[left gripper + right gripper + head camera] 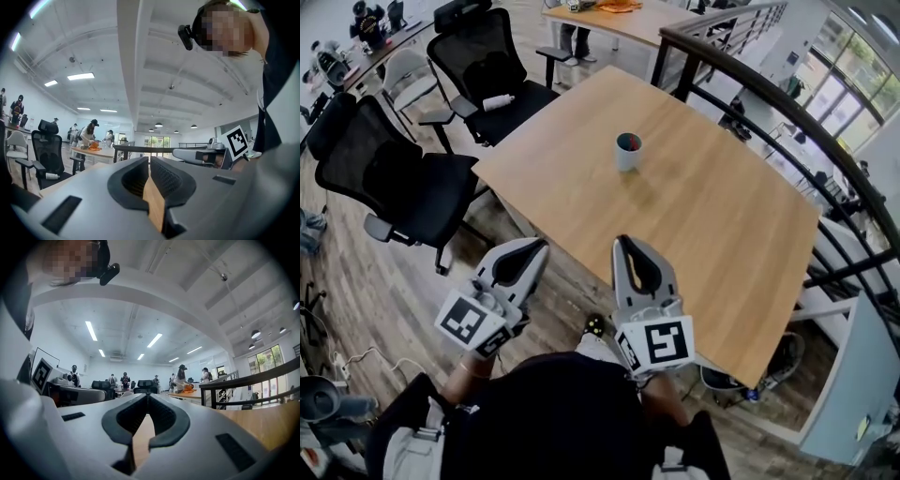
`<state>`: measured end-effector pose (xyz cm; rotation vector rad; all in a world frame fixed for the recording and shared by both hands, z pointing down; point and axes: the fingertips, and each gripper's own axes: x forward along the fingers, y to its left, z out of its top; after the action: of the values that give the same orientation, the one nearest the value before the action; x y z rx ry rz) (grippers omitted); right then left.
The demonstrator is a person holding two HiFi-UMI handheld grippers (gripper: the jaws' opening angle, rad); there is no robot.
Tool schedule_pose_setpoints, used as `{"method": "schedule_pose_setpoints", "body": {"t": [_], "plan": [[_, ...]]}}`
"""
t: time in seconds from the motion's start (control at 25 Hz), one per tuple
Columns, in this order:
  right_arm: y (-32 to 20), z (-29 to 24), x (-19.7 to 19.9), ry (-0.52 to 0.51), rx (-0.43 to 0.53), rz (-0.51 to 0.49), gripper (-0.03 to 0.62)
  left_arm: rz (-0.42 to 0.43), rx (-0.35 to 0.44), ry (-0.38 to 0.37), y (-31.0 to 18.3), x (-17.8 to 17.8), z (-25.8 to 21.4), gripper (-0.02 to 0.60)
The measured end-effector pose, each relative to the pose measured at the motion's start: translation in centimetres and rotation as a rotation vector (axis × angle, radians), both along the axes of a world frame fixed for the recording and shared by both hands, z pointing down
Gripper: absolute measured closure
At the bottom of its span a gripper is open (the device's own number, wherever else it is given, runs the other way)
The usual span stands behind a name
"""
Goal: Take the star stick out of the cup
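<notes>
A small pale cup [629, 152] stands upright on the wooden table [712, 225], a bit beyond its middle. Something coloured shows inside the rim; I cannot make out a star stick. My left gripper [538, 247] hovers off the table's near edge, shut with nothing in it. Beside it, my right gripper [625, 243] reaches just over that edge, also shut and empty. Both point toward the cup and are well short of it. In the left gripper view the jaws [149, 160] meet at the tips; in the right gripper view [146, 397] they do the same.
Black office chairs [389, 178] [487, 66] stand along the table's left side. A dark railing [787, 103] curves past the far and right edges. Another table [619, 17] with something orange on it stands behind, and people stand around it in both gripper views.
</notes>
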<state>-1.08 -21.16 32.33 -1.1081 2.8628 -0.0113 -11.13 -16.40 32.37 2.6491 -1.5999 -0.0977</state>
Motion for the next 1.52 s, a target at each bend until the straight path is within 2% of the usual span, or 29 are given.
{"method": "schedule_pose_setpoints", "body": {"t": [0.2,0.4,0.84,1.12,1.24,1.4,1.52], "plan": [[-3.5,0.4,1.3,0.010,0.000,0.006,0.568,0.023,-0.003,-0.016,-3.5,1.6,-0.1,0.558],[-6.3,0.5,1.7,-0.013,-0.003,0.006,0.568,0.010,-0.011,-0.026,-6.3,2.1,0.0,0.558],[-9.5,3.6,2.3,0.019,-0.042,0.006,0.568,0.011,-0.052,-0.036,-9.3,2.5,1.8,0.558],[-14.1,4.6,-0.3,0.039,-0.072,0.052,0.568,0.057,-0.087,-0.036,-14.6,0.3,2.5,0.558],[-16.0,4.3,-1.3,0.019,-0.080,0.082,0.568,0.079,-0.082,-0.048,-16.7,-0.4,2.2,0.558],[-18.5,5.5,-2.5,0.050,-0.077,0.112,0.568,0.110,-0.077,-0.049,-20.0,-1.0,2.9,0.558],[-20.5,6.4,-2.9,0.041,-0.096,0.137,0.568,0.130,-0.108,-0.052,-22.3,-1.4,3.8,0.558]]}}
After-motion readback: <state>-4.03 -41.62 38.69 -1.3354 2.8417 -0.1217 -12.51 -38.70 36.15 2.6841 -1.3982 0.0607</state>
